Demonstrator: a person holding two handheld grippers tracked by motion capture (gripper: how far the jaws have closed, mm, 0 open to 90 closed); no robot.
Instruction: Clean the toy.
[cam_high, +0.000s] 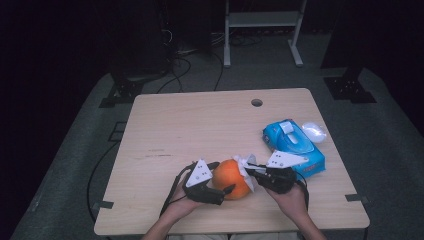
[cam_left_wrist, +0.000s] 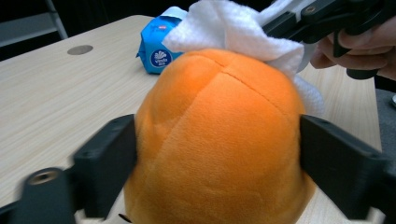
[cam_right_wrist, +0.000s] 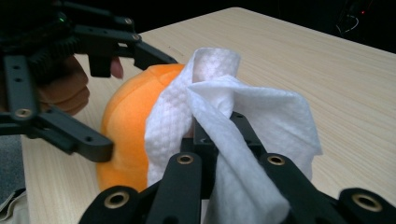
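Holding the plush orange (cam_high: 231, 178) steady at the table's (cam_high: 175, 125) near edge, left gripper (cam_high: 225, 189) clamped on both sides so it can't roll. Wiping its far-right side with a white tissue (cam_right_wrist: 243, 121) pinched tight in the right gripper (cam_high: 248, 170). Blue tissue pack (cam_high: 294, 145) parked just right, handy for refills.

Left forearm: enters from the bottom edge of the high view, left of centre.
Left hand (cam_high: 186, 201): wrapped round its gripper's body, lower centre.
Left gripper (cam_high: 224, 179): jaws spread wide, one on each side of the orange plush ball (cam_left_wrist: 219, 140), pads against it.
Right hand (cam_high: 292, 196): lower centre-right, holding its gripper.
Right gripper (cam_high: 248, 169): points left in the frame, jaws closed on the white tissue (cam_right_wrist: 243, 121).
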